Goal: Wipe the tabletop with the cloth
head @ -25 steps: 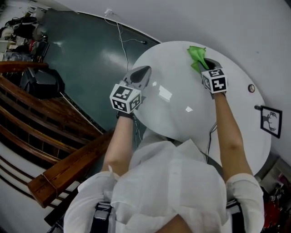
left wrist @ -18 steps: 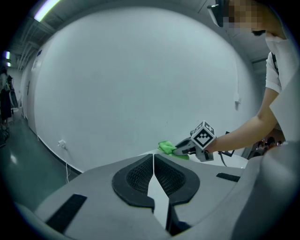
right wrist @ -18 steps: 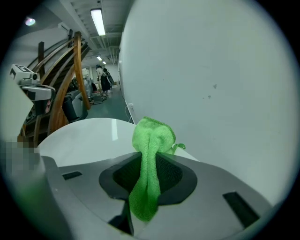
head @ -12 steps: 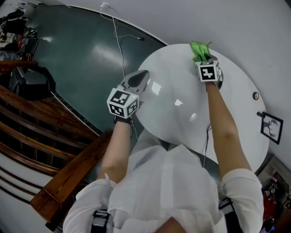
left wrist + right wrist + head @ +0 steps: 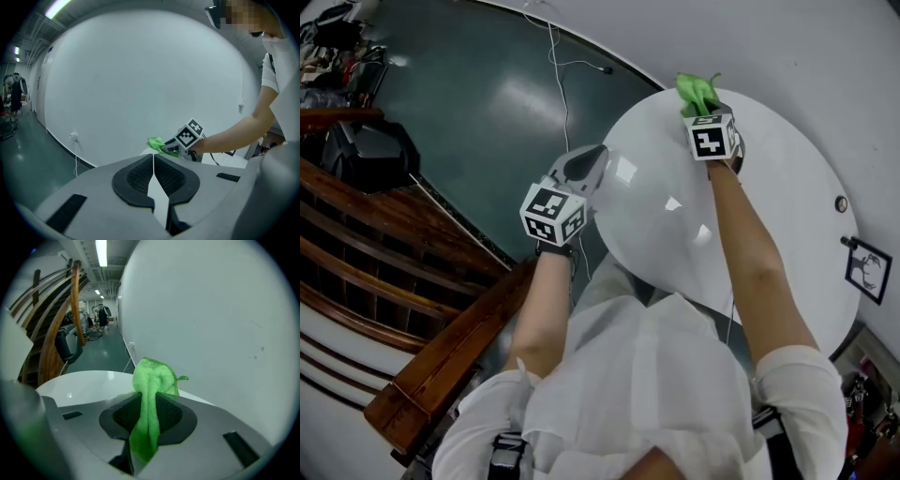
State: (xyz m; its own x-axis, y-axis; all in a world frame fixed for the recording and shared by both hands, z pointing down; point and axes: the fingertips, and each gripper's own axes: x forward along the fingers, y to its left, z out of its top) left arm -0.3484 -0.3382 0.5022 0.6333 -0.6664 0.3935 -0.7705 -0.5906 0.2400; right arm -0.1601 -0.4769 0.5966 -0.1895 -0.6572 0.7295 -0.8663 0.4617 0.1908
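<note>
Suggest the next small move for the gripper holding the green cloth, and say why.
Probably draw the right gripper toward the person, dragging the green cloth over the round white tabletop: the cloth is clamped at the far rim by the wall, with most of the surface lying nearer.

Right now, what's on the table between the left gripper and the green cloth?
Only bare white tabletop, in the head view, from the left gripper to the cloth.

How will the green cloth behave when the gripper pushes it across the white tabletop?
Probably floppy: the green cloth bunches and folds where the right gripper pinches it. It looks light, since a narrow pinch carries it. On the glossy white tabletop it should slide easily, though loose ends may fold under.
</note>
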